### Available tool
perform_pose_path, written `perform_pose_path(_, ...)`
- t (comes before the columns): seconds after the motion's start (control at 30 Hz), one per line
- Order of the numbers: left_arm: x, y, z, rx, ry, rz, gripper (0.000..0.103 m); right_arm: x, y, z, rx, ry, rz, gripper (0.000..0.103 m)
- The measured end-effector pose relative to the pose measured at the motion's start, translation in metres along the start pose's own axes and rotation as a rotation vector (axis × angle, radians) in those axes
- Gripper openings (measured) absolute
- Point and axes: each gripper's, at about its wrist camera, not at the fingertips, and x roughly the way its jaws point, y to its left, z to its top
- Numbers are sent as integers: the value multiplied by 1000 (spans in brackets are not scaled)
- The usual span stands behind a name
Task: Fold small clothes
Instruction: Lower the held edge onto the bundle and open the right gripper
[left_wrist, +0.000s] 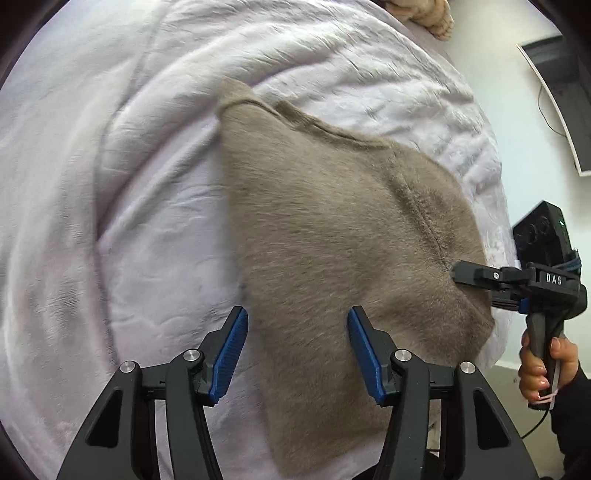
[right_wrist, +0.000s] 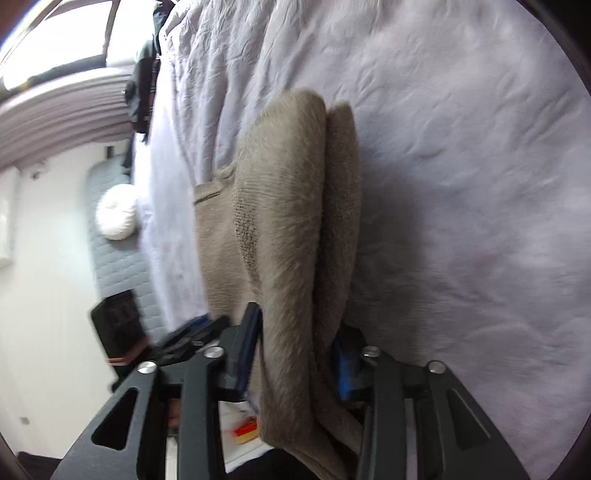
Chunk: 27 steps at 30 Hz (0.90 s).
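Note:
A fuzzy taupe knit garment (left_wrist: 332, 236) lies spread on a white bedspread (left_wrist: 110, 184). My left gripper (left_wrist: 297, 347) is open just above the garment's near left part, blue pads apart, holding nothing. My right gripper (left_wrist: 456, 271) comes in from the right, held by a hand, and is shut on the garment's right edge by a seam. In the right wrist view the right gripper (right_wrist: 299, 339) pinches a thick doubled fold of the garment (right_wrist: 291, 221) between its blue pads, and the fold stands up off the bedspread (right_wrist: 461, 184).
The bed edge runs along the right in the left wrist view, with a white wall and a dark monitor (left_wrist: 569, 110) beyond. A beige knit item (left_wrist: 432, 16) lies at the far top. A white round cushion (right_wrist: 116, 218) and a dark box (right_wrist: 118, 328) sit beside the bed.

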Motion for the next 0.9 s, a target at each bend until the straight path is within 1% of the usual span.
perform_pose_path(0.1, -13, 8, -2, -22, -28, 40, 58, -17, 6, 2, -65, -24, -184, 46)
perform_pose_path(0.13, -16, 9, -2, -30, -39, 65, 58, -24, 10, 6, -83, -35, -230, 43)
perform_pose_path(0.2, -24, 16, -3, -35, -58, 127, 58, -36, 22, 5, -122, -61, -262, 14)
perform_pose_path(0.23, -26, 16, -3, -33, -67, 145, 58, -42, 30, 4, -143, -74, -275, 12)
perform_pose_path(0.3, -31, 15, -3, -21, -83, 148, 58, -48, 41, 1, -178, -92, -292, 12)
perform_pose_path(0.33, -37, 16, -7, -10, -89, 145, 58, -54, 37, -14, -201, -93, -288, 12)
perform_pose_path(0.4, -36, 4, -6, 23, -92, 145, 58, -57, 48, -25, -238, -81, -272, 12)
perform_pose_path(0.43, -35, -2, -7, 42, -91, 150, 58, -49, 57, -33, -275, -70, -279, 12)
perform_pose_path(0.53, -14, -18, -6, 89, -57, 199, 58, -36, 71, -47, -368, -38, -348, 12)
perform_pose_path(0.57, -7, -20, -8, 96, -49, 213, 58, -31, 69, -51, -388, -24, -377, 12)
perform_pose_path(0.63, 0, -19, -9, 83, -48, 223, 58, -20, 63, -53, -402, -2, -431, 12)
perform_pose_path(0.77, 0, -11, -11, 44, -48, 190, 59, -5, 45, -53, -398, 20, -528, 12)
perform_pose_path(0.8, 0, -10, -11, 45, -48, 191, 64, -4, 39, -52, -393, 23, -531, 12)
perform_pose_path(0.83, 1, -10, -12, 47, -51, 202, 67, -3, 33, -50, -378, 26, -525, 12)
perform_pose_path(0.9, 1, -10, -12, 52, -52, 211, 68, -3, 27, -48, -354, 25, -516, 12)
